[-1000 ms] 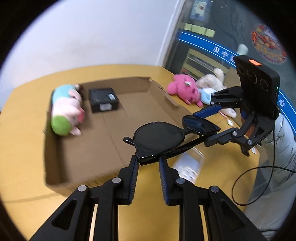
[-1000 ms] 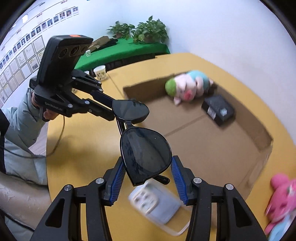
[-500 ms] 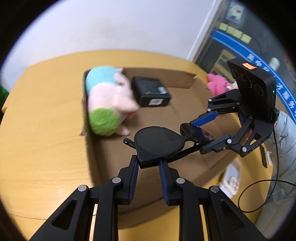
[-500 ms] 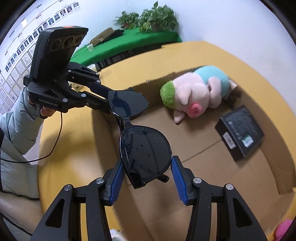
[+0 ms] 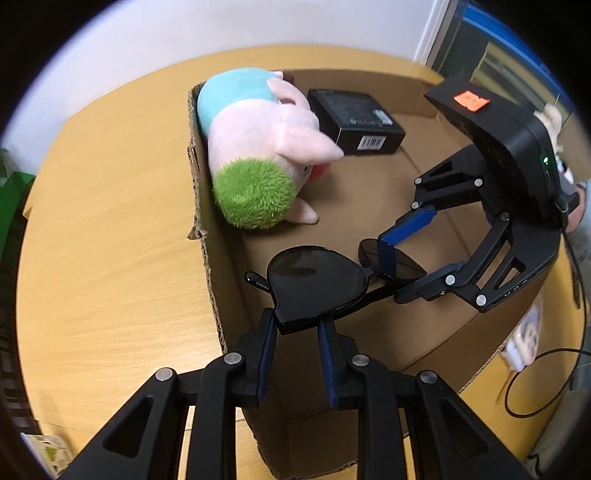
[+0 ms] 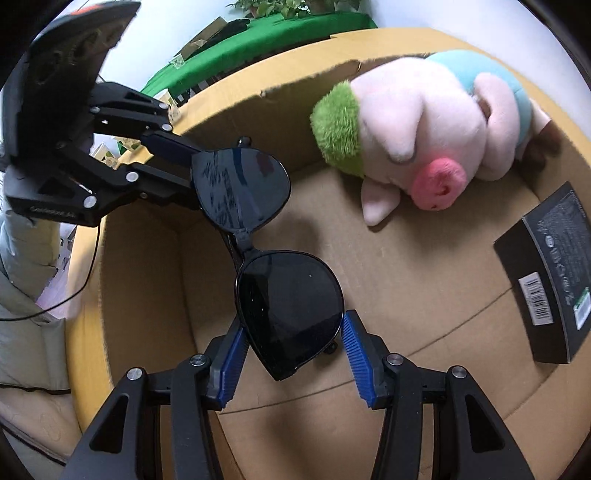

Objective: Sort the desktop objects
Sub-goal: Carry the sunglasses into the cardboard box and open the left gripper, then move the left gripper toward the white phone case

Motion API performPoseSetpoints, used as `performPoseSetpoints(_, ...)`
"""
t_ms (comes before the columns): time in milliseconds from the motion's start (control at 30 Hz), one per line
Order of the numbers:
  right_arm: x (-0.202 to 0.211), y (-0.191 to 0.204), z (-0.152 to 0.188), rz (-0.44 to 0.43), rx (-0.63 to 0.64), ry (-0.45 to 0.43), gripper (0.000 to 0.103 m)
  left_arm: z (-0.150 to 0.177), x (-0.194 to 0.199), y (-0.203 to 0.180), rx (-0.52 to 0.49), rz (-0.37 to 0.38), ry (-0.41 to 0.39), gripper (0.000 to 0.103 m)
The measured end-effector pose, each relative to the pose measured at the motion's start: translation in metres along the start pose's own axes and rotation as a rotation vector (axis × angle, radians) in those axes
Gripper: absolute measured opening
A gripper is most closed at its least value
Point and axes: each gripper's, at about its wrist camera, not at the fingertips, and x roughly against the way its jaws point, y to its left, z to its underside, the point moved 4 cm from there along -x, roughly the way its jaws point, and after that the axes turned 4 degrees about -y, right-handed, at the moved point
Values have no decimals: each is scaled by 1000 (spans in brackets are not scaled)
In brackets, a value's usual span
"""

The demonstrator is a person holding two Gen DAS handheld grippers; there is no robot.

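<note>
Black sunglasses (image 5: pixel 317 280) hang between my two grippers, low inside an open cardboard box (image 5: pixel 199 236). My left gripper (image 5: pixel 297 325) is shut on one lens's edge; it also shows in the right wrist view (image 6: pixel 192 162). My right gripper (image 6: pixel 291 347) is shut on the other lens (image 6: pixel 291 310); it also shows in the left wrist view (image 5: pixel 391 266). A pink plush pig (image 5: pixel 258 147) with green and light blue patches lies in the box (image 6: pixel 443 280) just beyond the sunglasses. A black carton (image 5: pixel 354 122) lies flat behind it.
The box sits on a yellow wooden table (image 5: pixel 103 221). A white plastic case (image 5: pixel 524 339) lies on the table outside the box wall. A black cable (image 5: pixel 532 384) trails at the right. A green-covered table with plants (image 6: pixel 266 33) stands further back.
Both grippers carried the sunglasses from over the table edge into the box and lowered them near the plush pig. The grip has not changed.
</note>
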Motion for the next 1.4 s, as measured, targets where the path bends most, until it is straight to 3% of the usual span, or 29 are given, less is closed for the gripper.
performPoseSetpoints(133,-4,3,1,14,-1,5,50,0,-3,-1,-7,-39,33,23)
performPoseSetpoints(367,-6,10,5,58,3,5,51,5,-2,-10,-25,-31,74,40)
performPoseSetpoints(500,-7,16,9,94,-17,25,72,8,7,-13,-3,-31,64,41)
performPoseSetpoints(567,-4,23,13,104,-13,30,73,10,15,-14,8,-39,44,42)
performPoseSetpoints(733,25,41,23,165,-30,-29,86,12,52,-13,58,-95,-90,51)
performPoseSetpoints(900,74,55,40,250,-101,-169,96,13,95,-23,110,-129,-261,52)
performPoseSetpoints(1000,104,62,46,291,-152,-258,96,16,119,-43,118,-167,-372,54)
performPoseSetpoints(1100,133,73,51,395,-195,-344,103,21,148,-68,99,-271,-505,76)
performPoseSetpoints(1167,153,83,63,468,-228,-404,103,25,164,-84,105,-318,-590,80)
performPoseSetpoints(1267,166,115,79,502,-282,-485,103,33,178,-109,119,-304,-671,80)
performPoseSetpoints(1400,179,146,107,569,-311,-548,103,46,179,-138,121,-254,-690,80)
